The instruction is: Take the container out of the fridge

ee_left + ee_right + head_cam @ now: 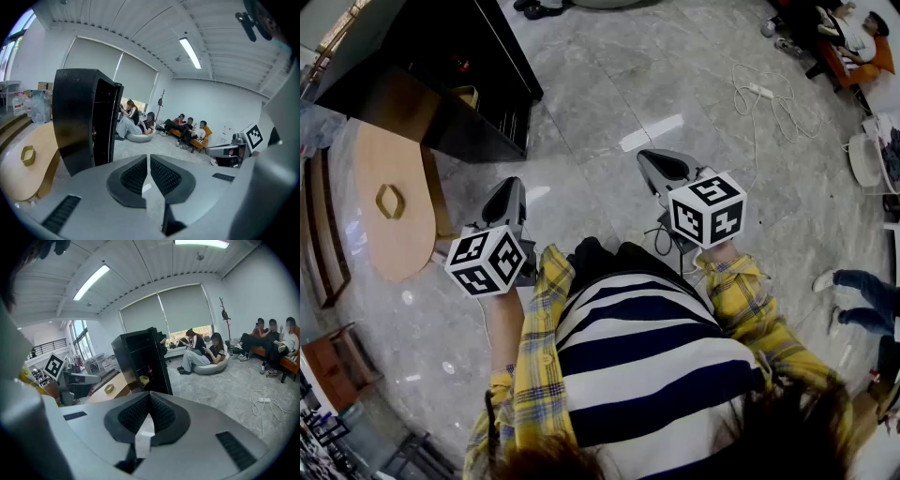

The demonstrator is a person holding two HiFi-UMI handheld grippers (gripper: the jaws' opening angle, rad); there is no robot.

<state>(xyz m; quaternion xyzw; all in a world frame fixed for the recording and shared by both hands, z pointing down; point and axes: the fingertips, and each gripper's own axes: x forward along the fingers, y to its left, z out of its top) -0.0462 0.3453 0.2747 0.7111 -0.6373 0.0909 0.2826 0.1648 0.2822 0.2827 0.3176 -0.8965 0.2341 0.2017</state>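
From the head view, the yellow container (469,96) sits on a shelf inside the open black fridge (403,42), well apart from the left gripper (510,192) and right gripper (661,169). In the left gripper view, its jaws are pressed together, empty. In the right gripper view, the jaws are likewise together on nothing, with the container far ahead.

**Fridge contents lost in shadow**

The black fridge (478,47) runs off the head view's top edge, its shelves mostly dark. Inside, a yellowish container (144,379) and a red item (149,369) above it are too small to identify.
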